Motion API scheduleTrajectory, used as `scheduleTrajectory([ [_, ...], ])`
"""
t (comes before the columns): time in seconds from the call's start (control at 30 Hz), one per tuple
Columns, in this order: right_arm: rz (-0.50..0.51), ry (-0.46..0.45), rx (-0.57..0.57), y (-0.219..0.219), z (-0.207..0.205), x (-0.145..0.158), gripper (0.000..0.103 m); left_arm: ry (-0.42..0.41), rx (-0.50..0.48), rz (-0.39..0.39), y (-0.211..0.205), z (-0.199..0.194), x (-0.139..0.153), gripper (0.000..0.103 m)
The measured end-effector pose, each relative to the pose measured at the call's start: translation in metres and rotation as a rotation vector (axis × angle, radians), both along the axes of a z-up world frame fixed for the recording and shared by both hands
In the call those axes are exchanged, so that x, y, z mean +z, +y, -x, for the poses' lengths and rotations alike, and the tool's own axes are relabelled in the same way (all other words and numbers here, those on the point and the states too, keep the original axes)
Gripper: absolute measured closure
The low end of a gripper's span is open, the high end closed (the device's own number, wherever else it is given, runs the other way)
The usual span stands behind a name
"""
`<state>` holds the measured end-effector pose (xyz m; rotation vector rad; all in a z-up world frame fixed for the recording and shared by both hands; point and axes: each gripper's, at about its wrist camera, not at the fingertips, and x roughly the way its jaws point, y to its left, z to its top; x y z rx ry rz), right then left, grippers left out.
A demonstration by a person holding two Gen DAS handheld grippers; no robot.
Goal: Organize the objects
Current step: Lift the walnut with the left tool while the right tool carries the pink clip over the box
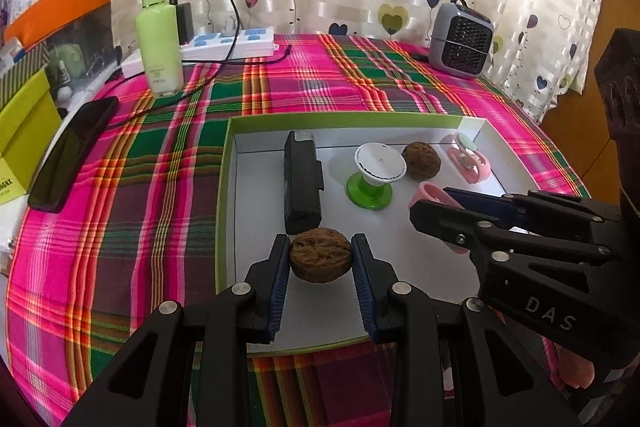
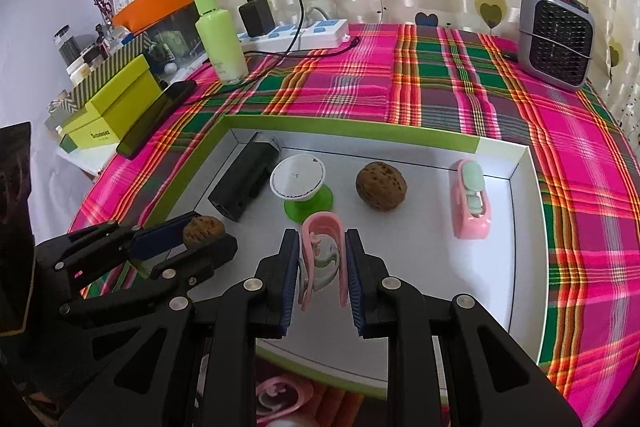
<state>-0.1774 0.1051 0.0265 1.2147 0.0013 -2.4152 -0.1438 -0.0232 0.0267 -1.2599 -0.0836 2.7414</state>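
Observation:
A shallow white box lid with a green rim point(image 1: 226, 163) point(image 2: 524, 187) lies on the plaid cloth. Over its near left part my left gripper point(image 1: 321, 259) point(image 2: 188, 235) is shut on a brown walnut point(image 1: 320, 255) point(image 2: 203, 227). To its right my right gripper point(image 2: 322, 263) point(image 1: 430, 203) is shut on a pink clip-shaped piece point(image 2: 322, 251) point(image 1: 428, 193). Inside the lid lie a black rectangular device point(image 1: 301, 183) point(image 2: 244, 183), a white disc on a green base point(image 1: 376, 171) point(image 2: 300, 187), a second walnut point(image 1: 421, 161) point(image 2: 381, 187) and a pink tape dispenser point(image 1: 468, 159) point(image 2: 472, 203).
On the cloth behind stand a green bottle point(image 1: 158, 35) point(image 2: 219, 35), a white power strip point(image 1: 228, 45) point(image 2: 296, 35) with a black charger and cable, a dark phone point(image 1: 74, 151) point(image 2: 158, 117) and a grey fan heater point(image 1: 462, 39) point(image 2: 554, 37). Green boxes point(image 2: 112, 107) sit off the left edge. Another pink piece point(image 2: 280, 397) lies near me.

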Motion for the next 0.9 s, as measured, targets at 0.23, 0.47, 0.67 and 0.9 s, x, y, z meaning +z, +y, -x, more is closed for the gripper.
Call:
scheduleTrajectory([
  [0.23,-0.004,-0.017,-0.006,0.000,0.007,-0.004,0.079,0.000,-0.009,0.017,0.002,0.004,0.000,0.074],
  [0.47,-0.027,-0.014,-0.010,-0.002,0.009,-0.008,0.079,0.003,-0.014,0.025,0.003,0.007,0.000,0.074],
  [0.67,-0.041,-0.003,-0.011,-0.002,0.011,-0.009,0.079,0.008,-0.018,0.042,0.006,0.011,-0.002,0.074],
  [0.9,-0.045,-0.001,-0.012,-0.002,0.013,-0.011,0.079,0.011,-0.019,0.052,0.007,0.012,-0.003,0.074],
])
